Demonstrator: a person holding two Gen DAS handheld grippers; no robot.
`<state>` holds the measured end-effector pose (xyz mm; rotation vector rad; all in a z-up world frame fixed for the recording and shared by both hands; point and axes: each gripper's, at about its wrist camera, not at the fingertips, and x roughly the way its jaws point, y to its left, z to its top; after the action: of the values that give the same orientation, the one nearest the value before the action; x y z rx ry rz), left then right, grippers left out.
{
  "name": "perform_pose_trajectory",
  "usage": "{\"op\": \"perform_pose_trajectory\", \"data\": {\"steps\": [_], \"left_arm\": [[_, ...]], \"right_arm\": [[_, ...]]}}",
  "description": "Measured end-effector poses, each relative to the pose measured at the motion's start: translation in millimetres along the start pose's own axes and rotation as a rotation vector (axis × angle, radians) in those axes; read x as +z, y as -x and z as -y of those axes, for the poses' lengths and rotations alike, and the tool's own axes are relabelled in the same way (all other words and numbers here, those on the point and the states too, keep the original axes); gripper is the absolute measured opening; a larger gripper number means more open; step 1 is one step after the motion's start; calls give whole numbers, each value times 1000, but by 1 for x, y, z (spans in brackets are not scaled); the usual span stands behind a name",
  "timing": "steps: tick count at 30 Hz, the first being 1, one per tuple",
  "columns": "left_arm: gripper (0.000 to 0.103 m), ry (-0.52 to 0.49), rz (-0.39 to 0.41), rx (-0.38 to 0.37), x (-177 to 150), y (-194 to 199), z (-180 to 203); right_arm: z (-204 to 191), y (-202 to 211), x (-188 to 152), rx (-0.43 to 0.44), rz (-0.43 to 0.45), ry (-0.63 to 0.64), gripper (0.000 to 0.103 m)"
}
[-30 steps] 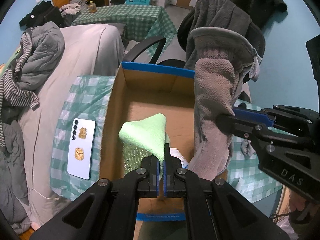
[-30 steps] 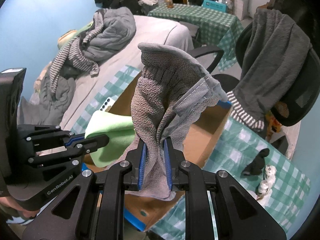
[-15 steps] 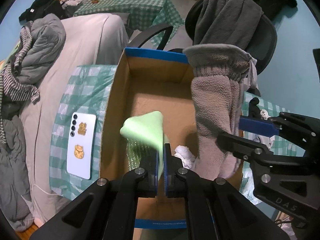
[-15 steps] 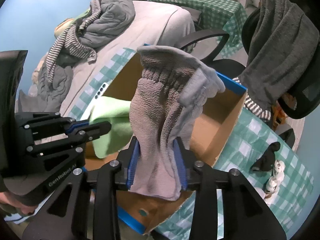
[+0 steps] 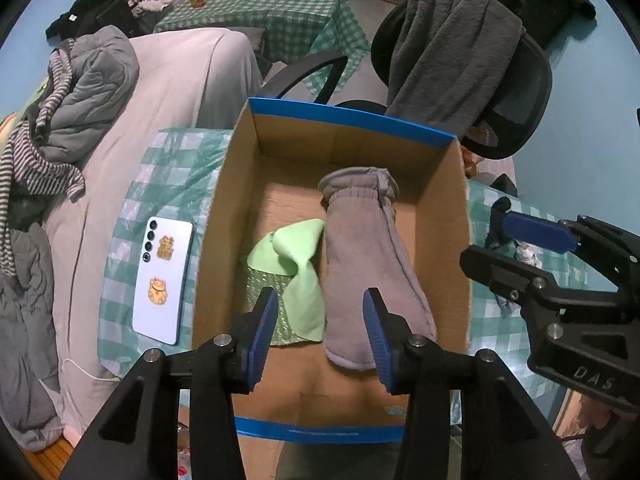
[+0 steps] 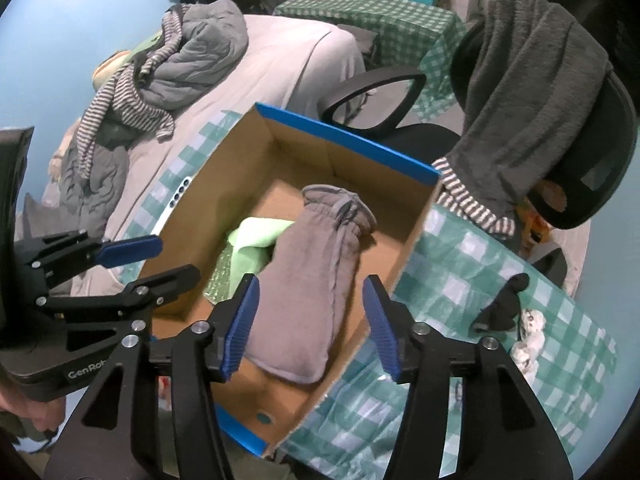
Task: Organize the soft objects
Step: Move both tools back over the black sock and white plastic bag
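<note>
Soft objects, one grey mitten (image 5: 372,280) and one green cloth (image 5: 298,268), lie in one cardboard box (image 5: 216,240) on the green-checked worktop (image 6: 472,280) beside a bed (image 5: 180,80). Both grippers, left (image 5: 320,334) and right (image 6: 312,328), have just opened their jaws, empty.

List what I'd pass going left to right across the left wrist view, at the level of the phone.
Rumpled grey quilted jacket → white smartphone with gold cat stickers → light green cloth → grey fleece mitten → right wall of the cardboard box → right gripper.
</note>
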<state>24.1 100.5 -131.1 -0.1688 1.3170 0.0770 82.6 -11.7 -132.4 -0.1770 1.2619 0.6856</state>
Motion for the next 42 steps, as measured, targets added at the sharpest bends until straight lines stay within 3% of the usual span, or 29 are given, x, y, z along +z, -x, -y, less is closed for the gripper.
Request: {"op": "perform_pose_trajectory", "data": {"steps": [6, 42], "left_arm": [[49, -22, 9, -7, -5, 7, 16], [51, -226, 29, -34, -6, 19, 144]], "right_arm": [[13, 14, -9, -20, 16, -27, 62], [121, 78, -81, -111, 51, -227, 64]]}}
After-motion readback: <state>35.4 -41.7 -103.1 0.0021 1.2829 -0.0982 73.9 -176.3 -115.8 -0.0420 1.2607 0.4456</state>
